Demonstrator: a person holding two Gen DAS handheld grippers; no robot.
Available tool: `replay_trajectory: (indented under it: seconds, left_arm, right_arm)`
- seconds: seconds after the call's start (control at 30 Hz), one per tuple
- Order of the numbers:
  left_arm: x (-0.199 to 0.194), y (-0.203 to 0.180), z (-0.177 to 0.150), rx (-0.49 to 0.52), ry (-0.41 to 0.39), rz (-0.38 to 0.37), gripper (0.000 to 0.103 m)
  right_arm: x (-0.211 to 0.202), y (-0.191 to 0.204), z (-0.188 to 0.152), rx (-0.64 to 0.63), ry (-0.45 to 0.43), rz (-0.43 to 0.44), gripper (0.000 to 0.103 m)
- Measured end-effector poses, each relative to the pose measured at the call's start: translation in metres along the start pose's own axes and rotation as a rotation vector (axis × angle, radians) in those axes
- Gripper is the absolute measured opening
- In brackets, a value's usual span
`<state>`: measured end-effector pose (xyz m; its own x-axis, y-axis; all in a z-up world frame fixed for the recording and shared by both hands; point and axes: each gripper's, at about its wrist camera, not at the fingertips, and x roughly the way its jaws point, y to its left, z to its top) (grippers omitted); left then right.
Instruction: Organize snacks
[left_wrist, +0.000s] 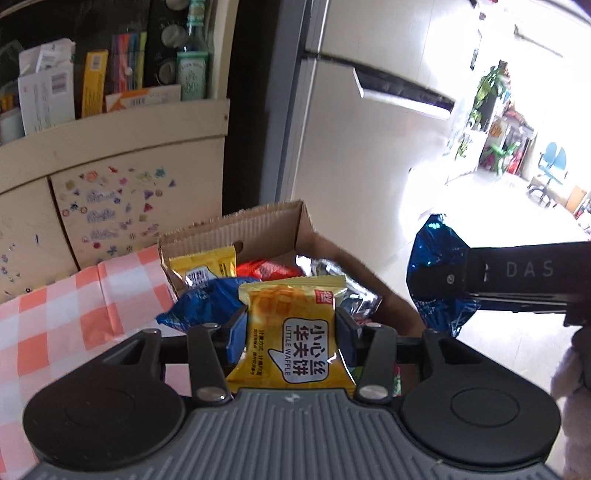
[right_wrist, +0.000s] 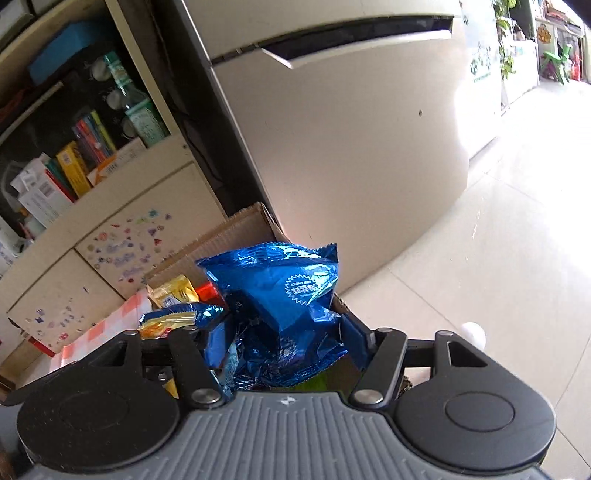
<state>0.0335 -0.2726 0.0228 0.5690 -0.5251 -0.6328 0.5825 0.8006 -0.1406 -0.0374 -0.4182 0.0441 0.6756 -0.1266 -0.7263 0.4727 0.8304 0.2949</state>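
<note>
My left gripper (left_wrist: 291, 328) is shut on a yellow Little Waffle packet (left_wrist: 295, 332), which stands upright between the blue pads. Just beyond it sits an open cardboard box (left_wrist: 266, 221) holding another yellow packet (left_wrist: 207, 266), a red one (left_wrist: 266, 269), a blue one (left_wrist: 207, 302) and a silver one (left_wrist: 332, 269). My right gripper (right_wrist: 286, 343) is shut on a crumpled blue foil packet (right_wrist: 280, 288), held over the box's (right_wrist: 229, 236) right side. The left wrist view shows that gripper (left_wrist: 458, 280) coming in from the right with its blue packet (left_wrist: 436, 273).
An orange-and-white checked cloth (left_wrist: 55, 314) covers the table left of the box. Behind stand a cream cabinet with stickers (left_wrist: 110, 206), a shelf of books and a bottle (left_wrist: 190, 62), and a pale fridge (left_wrist: 369, 166). Tiled floor (right_wrist: 480, 277) lies to the right.
</note>
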Motion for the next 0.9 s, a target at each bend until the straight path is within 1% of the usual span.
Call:
replay_trajectory:
  seconds: [0.03,0.07,0.1,0.13,0.17,0.3,0.4,0.47,0.57,0.73,0.9]
  left_arm:
    - [0.002,-0.003,-0.002,0.008,0.009,0.011,0.058]
    - [0.003,-0.005,-0.004,0.017,0.013,0.020,0.062]
    - [0.002,-0.007,-0.006,0.027,0.014,0.031,0.074]
    - [0.001,-0.009,-0.007,0.040,0.019,0.051,0.085]
    - [0.000,-0.011,-0.010,0.055,0.024,0.070,0.087]
    - [-0.007,-0.014,-0.013,0.093,0.045,0.090,0.087]
    - [-0.011,-0.011,-0.015,0.078,0.064,0.107,0.088]
    - [-0.014,-0.008,-0.016,0.064,0.077,0.109,0.089]
    - [-0.017,-0.004,-0.018,0.059,0.086,0.130,0.089]
    - [-0.020,0.003,-0.017,0.045,0.108,0.149,0.089]
    - [-0.023,0.011,-0.013,0.030,0.127,0.172,0.092]
  right_arm:
    - [0.002,0.000,0.000,0.010,0.010,-0.002,0.073]
    - [0.002,-0.001,0.000,0.016,0.015,-0.001,0.076]
    - [0.002,-0.001,0.000,0.019,0.014,-0.001,0.078]
    - [0.002,0.000,0.001,0.021,0.009,-0.005,0.083]
    - [0.002,0.000,0.001,0.020,0.003,-0.007,0.085]
    - [0.001,0.002,0.001,0.015,-0.007,-0.006,0.086]
    - [0.002,0.002,0.001,0.014,-0.005,-0.009,0.087]
    - [0.002,0.004,0.001,0.011,-0.004,-0.011,0.090]
    - [0.002,0.006,0.001,-0.005,-0.005,-0.011,0.092]
    - [0.004,0.008,0.001,-0.035,-0.002,-0.046,0.095]
    - [0.004,0.007,0.000,-0.038,0.006,-0.052,0.096]
